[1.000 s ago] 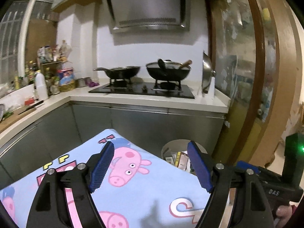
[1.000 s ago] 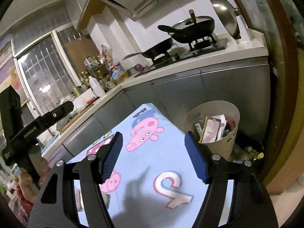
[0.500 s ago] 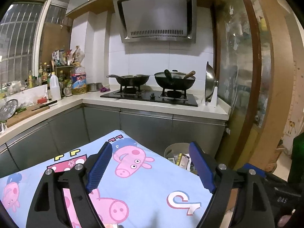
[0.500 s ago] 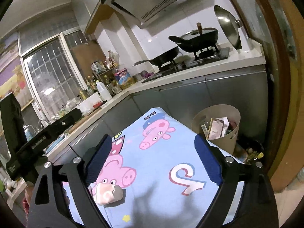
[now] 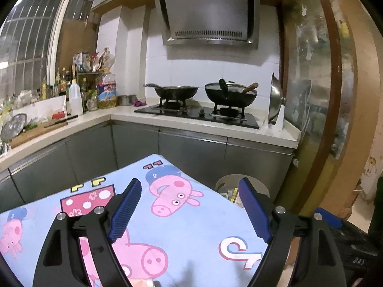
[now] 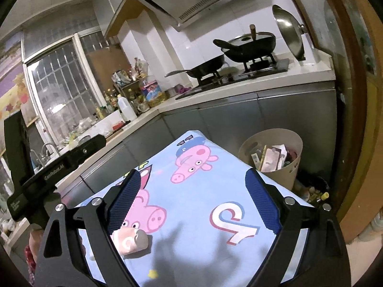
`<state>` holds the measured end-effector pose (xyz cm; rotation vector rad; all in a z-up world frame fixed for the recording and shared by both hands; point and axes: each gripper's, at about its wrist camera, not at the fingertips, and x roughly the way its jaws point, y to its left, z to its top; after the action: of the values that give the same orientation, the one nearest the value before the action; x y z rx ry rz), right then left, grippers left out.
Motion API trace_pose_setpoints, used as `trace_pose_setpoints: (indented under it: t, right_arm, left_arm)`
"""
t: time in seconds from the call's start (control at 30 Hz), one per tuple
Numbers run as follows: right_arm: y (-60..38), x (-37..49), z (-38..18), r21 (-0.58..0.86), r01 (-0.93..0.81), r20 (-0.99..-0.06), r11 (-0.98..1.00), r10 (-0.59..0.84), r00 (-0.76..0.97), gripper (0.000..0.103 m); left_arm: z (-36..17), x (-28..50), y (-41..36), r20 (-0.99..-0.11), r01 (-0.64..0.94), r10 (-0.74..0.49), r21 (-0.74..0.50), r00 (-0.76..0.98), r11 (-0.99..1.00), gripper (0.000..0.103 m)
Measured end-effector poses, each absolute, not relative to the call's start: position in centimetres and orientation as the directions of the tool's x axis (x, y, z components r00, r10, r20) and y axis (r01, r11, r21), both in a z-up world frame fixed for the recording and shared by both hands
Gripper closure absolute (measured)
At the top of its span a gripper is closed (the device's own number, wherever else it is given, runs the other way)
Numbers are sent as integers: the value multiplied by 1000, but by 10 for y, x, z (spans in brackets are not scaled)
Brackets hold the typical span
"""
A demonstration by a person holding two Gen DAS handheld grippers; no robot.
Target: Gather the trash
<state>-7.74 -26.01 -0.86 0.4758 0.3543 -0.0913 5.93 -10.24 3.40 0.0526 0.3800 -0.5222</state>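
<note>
Step in hand: the crumpled pink-and-white wrapper [image 6: 131, 240] is judged the next trash to be picked up and carried to the trash bin [image 6: 290, 167].
Right claw [image 6: 194, 202]: spread wide, nothing pinched; its jaws have just been opening; the wrapper lies low beside its left pad, not between the pads.
Left claw [image 5: 191, 211]: spread wide, empty.
Advice: the claw should be centred over the wrapper before being pressed together, so the cloth is not caught.
Surface: a blue cartoon-pig cloth [image 6: 203, 191] covers the counter carrying the wrapper.
Bin: just beyond the cloth's far right edge, already holding packaging.
Room: behind the cloth, grey cabinets, woks on a stove [image 5: 198, 113], a range hood above.
</note>
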Motion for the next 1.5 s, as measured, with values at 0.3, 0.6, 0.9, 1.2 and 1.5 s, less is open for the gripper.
trace_pose_setpoints:
  t: [0.3, 0.6, 0.9, 1.2, 1.5]
  right_arm:
    - [-261, -65, -16, 436, 181, -364, 881, -11, 931, 15]
    - [-266, -56, -26, 446, 191, -384, 875, -5, 923, 15]
    - [-272, -50, -34, 460, 206, -401, 864, -6, 916, 15]
    - [-269, -44, -36, 455, 198, -402, 868, 2, 915, 15]
    - [-265, -41, -37, 450, 192, -403, 872, 7, 915, 15]
  left_arm:
    - [21, 70, -106, -395, 479, -447, -19, 803, 878, 20]
    - [14, 73, -108, -403, 458, -420, -2, 813, 889, 20]
    - [9, 75, -112, -414, 456, -409, 17, 813, 890, 20]
    - [7, 76, -113, -417, 454, -404, 22, 814, 891, 20]
    - [1, 81, -106, -422, 452, -402, 20, 812, 892, 22]
